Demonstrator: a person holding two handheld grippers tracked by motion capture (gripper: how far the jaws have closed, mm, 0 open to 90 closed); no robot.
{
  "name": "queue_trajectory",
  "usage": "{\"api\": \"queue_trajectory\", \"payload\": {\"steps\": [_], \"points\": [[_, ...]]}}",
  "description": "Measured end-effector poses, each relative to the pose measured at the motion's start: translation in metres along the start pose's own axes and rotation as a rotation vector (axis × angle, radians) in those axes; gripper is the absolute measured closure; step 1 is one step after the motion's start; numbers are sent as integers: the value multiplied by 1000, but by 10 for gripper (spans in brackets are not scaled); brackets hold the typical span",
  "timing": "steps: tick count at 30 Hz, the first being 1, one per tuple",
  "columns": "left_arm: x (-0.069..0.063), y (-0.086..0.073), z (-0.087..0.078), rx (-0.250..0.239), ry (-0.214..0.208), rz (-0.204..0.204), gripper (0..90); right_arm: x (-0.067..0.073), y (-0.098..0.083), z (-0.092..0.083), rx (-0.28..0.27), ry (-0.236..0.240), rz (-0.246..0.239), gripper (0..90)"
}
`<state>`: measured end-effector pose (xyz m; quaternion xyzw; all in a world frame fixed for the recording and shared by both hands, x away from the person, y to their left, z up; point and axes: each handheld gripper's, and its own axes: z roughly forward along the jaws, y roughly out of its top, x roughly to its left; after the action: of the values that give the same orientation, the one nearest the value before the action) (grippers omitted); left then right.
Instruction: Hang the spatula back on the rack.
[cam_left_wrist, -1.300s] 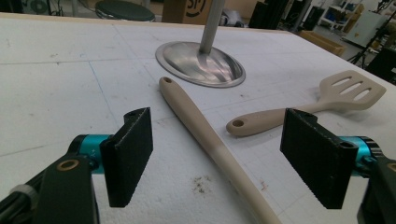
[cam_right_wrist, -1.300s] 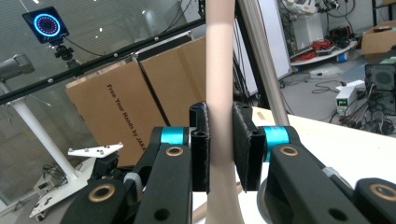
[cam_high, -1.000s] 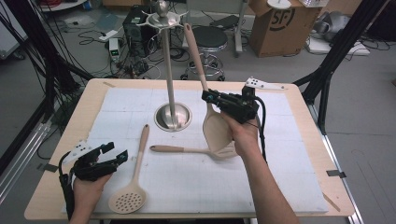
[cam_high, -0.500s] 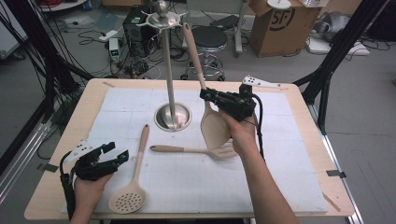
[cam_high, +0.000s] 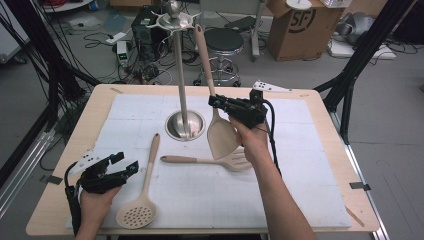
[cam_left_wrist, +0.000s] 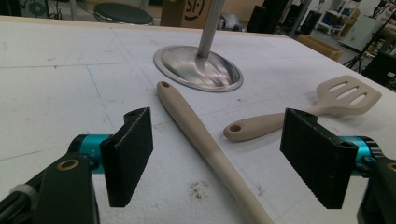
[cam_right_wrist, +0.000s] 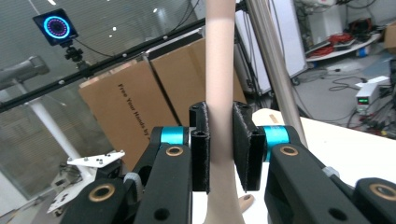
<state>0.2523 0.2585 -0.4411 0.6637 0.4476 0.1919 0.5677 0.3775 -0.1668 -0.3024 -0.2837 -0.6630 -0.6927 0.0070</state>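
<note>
My right gripper is shut on the handle of a beige solid spatula, which it holds upright above the table. The handle top leans toward the metal hanging stand. In the right gripper view both pads of the right gripper press on the spatula handle, with the stand's pole just behind. My left gripper rests open at the front left. A beige skimmer lies beside it. Its handle runs between the open jaws of the left gripper, untouched. A slotted turner lies flat mid-table.
The stand's round steel base sits on the white mat, close to the hanging blade. Hooks crown the pole. A stool, cartons and cables lie on the floor beyond the table's far edge.
My right gripper has shifted slightly left toward the stand with the spatula in it. The left gripper and the utensils on the table have stayed put.
</note>
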Motion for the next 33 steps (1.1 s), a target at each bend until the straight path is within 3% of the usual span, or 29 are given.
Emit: {"api": "queue_trajectory", "payload": {"steps": [16, 28, 33], "points": [[0, 0, 0, -3, -1, -1, 260, -7, -5, 8, 25, 33, 37, 775], [-1, 0, 0, 2, -2, 0, 260, -12, -6, 8, 12, 8, 90, 707], [0, 0, 0, 2, 0, -2, 260, -12, -6, 9, 9, -8, 87, 676]]}}
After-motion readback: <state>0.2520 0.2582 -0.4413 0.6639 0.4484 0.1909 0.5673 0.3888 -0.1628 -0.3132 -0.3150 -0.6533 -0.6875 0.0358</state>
